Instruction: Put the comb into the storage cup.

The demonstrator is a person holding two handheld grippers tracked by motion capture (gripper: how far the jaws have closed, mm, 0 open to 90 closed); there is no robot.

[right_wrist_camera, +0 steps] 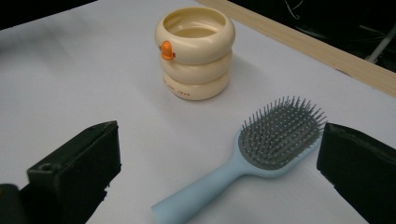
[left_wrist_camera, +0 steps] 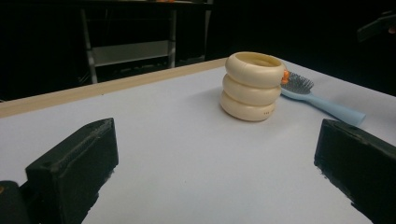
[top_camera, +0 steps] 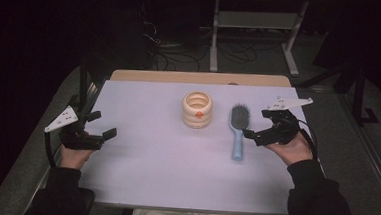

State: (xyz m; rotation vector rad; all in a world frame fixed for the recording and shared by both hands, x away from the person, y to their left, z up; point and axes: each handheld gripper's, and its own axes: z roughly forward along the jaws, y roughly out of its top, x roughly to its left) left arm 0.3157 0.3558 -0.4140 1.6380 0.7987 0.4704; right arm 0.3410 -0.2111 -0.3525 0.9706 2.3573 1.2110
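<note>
Hairbrush [top_camera: 238, 128] lies bristles up on the white table [top_camera: 145, 165], just right of the cream ringed cup [top_camera: 197, 109]. Right gripper [top_camera: 258, 130] hovers beside it, jaws spread; left gripper [top_camera: 98, 127], well apart, also gapes empty.

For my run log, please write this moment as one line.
left gripper: open, idle | right gripper: open, beside hairbrush | cream holder: upright, untouched

Bright-lit table [top_camera: 139, 174] w/ soft shadows, dark surroundings (bkgd near black), slight blur overall.
</note>
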